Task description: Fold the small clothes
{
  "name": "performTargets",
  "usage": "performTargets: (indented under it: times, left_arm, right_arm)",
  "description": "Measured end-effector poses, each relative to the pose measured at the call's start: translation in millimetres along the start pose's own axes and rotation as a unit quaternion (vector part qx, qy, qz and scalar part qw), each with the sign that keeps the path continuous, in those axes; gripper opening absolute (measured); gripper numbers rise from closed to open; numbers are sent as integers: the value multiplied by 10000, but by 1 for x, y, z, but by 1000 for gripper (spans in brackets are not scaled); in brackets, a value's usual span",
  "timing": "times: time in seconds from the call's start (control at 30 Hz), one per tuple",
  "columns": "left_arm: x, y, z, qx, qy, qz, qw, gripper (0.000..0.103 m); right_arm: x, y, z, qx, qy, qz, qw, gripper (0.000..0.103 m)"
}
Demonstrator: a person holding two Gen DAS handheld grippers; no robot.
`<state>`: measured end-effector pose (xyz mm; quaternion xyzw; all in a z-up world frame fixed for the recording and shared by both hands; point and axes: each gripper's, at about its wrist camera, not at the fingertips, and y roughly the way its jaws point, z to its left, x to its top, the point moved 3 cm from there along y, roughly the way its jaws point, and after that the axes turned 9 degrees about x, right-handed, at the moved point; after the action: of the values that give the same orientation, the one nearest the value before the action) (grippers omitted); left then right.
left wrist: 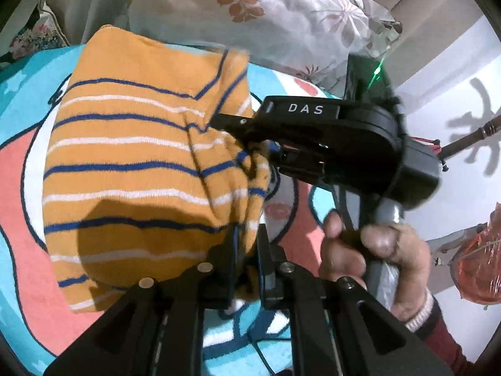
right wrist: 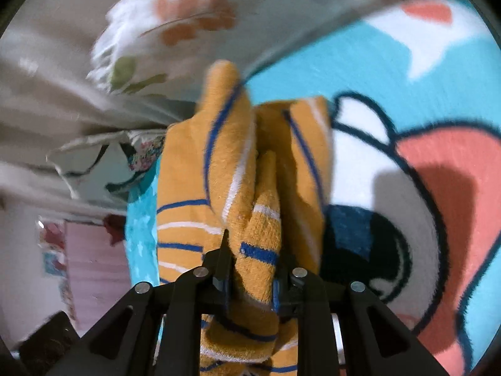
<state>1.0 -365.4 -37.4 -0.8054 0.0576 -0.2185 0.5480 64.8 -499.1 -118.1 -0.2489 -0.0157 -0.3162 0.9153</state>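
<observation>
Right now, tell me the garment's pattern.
Garment: orange with thin blue and white stripes; clearest in the left wrist view.

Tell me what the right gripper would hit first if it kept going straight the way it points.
The right gripper already has the orange striped garment bunched between its fingers, so it would push further into that cloth first. Beyond it lies the cartoon blanket, though depth is hard to judge here.

A cartoon-print blanket in blue, pink and white covers the surface ahead of the jaws. The striped orange garment lies on it; a leaf-print pillow rests beyond the jaws.
</observation>
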Motion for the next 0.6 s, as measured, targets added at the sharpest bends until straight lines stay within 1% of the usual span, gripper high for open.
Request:
performTargets:
  times: [0.03,0.07,0.1,0.13,0.2,0.27,0.3,0.33,0.4,0.43,0.47,0.5,0.53,0.57,0.6]
  left_arm:
    - [0,-3,-1,11,56,-22,10000,12]
    - [-2,-8,-3,29,148,-34,9999,17]
    - [-4,-13,-4,22,206,-55,9998,20]
    - [-3,-16,-3,15,222,-74,9997,27]
    - [-8,-25,2,50,158,-98,9998,35]
    - [-13,-37,12,52,-2,-123,9999,36]
    - [-14,-41,15,59,-95,-125,9999,36]
    - [-14,-43,20,64,-191,-134,9997,36]
    - [-13,-49,31,170,-385,-200,9989,39]
    - [-11,-52,38,366,-465,-275,9979,45]
    - [-10,-52,44,484,-511,-330,9970,47]
    - [-11,-55,51,579,-586,-393,9958,47]
    - [-11,-57,57,599,-655,-406,9952,47]
    - [-11,-58,62,595,-776,-409,9944,47]
    - [-11,-58,65,601,-859,-411,9936,47]
  right_arm:
    - [1,-3,-8,26,123,-55,9999,28]
    - [2,-8,-13,51,201,-115,9997,29]
    - [4,-15,-18,36,241,-192,9995,29]
    - [5,-24,-20,-27,249,-270,9993,31]
    - [9,-42,-19,-140,154,-425,9989,31]
    - [12,-62,-8,-329,-101,-564,9978,32]
    - [12,-65,-2,-366,-192,-569,9975,34]
    - [10,-70,6,-349,-300,-560,9974,39]
    - [2,-71,16,-300,-467,-476,9973,43]
    - [-5,-67,21,-310,-562,-385,9972,44]
    - [-13,-60,26,-377,-667,-257,9967,44]
    - [-19,-54,28,-472,-736,-155,9961,46]
    - [-26,-47,28,-589,-779,-52,9952,47]
    - [-32,-41,28,-649,-784,22,9948,48]
    - [-37,-35,28,-621,-774,48,9950,48]
